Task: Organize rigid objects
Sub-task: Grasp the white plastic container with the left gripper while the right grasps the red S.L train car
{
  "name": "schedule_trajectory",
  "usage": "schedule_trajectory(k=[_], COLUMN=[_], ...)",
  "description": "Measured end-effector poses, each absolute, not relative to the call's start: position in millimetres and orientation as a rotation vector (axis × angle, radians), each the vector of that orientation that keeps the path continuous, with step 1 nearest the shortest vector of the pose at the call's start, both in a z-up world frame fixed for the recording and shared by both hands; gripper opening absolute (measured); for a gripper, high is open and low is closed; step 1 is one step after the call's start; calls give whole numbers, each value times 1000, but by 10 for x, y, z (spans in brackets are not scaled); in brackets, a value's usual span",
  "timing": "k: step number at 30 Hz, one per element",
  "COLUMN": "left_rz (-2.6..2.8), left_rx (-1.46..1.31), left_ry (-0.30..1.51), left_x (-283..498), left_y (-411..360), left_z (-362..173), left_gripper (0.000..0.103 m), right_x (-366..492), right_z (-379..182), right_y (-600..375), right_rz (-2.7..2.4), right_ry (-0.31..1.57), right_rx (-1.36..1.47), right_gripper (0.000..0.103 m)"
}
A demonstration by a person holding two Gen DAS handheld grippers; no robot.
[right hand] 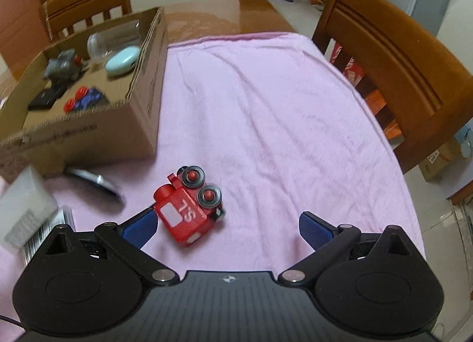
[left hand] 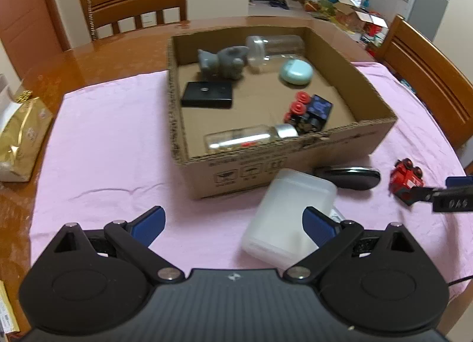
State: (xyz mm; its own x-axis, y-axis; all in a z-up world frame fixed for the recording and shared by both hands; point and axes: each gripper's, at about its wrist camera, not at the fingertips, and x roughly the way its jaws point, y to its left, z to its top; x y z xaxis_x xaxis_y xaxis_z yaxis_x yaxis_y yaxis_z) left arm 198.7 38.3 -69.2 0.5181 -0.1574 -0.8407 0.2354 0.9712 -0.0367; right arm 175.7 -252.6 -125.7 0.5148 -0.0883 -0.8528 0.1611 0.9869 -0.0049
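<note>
An open cardboard box on a pink cloth holds a grey toy, a black case, a mint case, a blue and red toy and two clear bottles. My left gripper is open and empty; a white plastic container lies by its right finger. A black mouse lies by the box. My right gripper is open; a red toy train lies on its side against its left finger. The train also shows in the left view.
Wooden chairs stand at the far side and right side of the table. A gold packet lies at the left edge. The box also shows in the right wrist view. Pink cloth stretches right of the box.
</note>
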Motion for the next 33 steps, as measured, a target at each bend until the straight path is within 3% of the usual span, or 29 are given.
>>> schedule_trajectory(k=[15, 28, 33], left_rz=[-168, 77, -55], left_rx=[100, 116, 42], left_ry=[1106, 1135, 1116], left_x=[1822, 1921, 1801], left_y=[139, 489, 350], left_z=[-1142, -1300, -1202], left_gripper=[99, 100, 101], right_x=[1827, 1767, 1753], right_z=[-1556, -1550, -1549], right_y=[-2443, -2499, -2506], right_rz=[74, 156, 173], right_ry=[1000, 968, 965], right_rx=[-108, -149, -158], right_gripper=[103, 103, 103])
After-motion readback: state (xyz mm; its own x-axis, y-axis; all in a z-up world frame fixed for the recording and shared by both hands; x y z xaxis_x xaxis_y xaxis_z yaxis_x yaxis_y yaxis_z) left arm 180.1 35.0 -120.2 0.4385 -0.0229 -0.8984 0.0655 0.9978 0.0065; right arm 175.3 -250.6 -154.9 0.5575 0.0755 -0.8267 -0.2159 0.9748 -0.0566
